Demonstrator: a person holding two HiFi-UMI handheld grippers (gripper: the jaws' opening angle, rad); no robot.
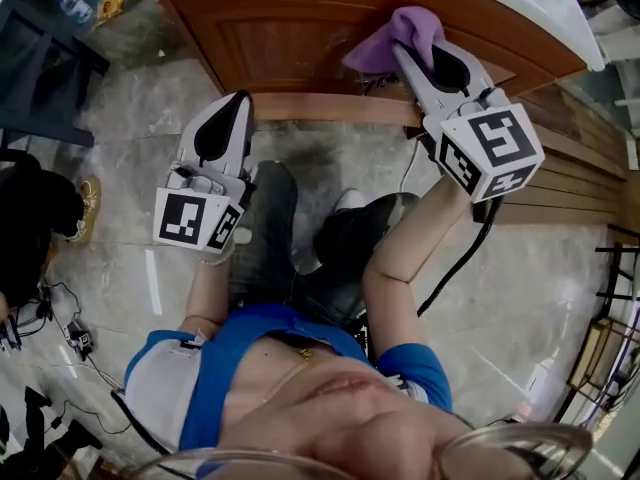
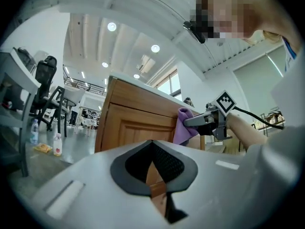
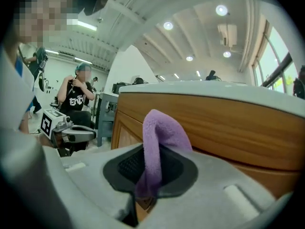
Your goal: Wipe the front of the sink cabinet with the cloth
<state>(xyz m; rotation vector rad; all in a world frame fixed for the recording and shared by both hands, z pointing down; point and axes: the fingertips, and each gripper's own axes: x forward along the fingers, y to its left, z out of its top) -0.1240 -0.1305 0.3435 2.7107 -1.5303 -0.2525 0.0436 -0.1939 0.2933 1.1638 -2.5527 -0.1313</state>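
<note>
1. Head view: I see the right forearm stretched forward, the right gripper (image 1: 418, 56) pressing the purple cloth (image 1: 392, 38) against the upper cabinet (image 1: 290, 28) front. The left gripper (image 1: 232, 108) is held lower.
2. Left gripper view: jaws together, empty, pointing at the cabinet.
3. Right gripper view: jaws clamped on the cloth, which stands lengthwise out of them.

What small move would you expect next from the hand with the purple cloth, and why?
Probably sweep the right tongs sideways along the cabinet front: they clamp the purple cloth, which sits against the wood near the top.
</note>
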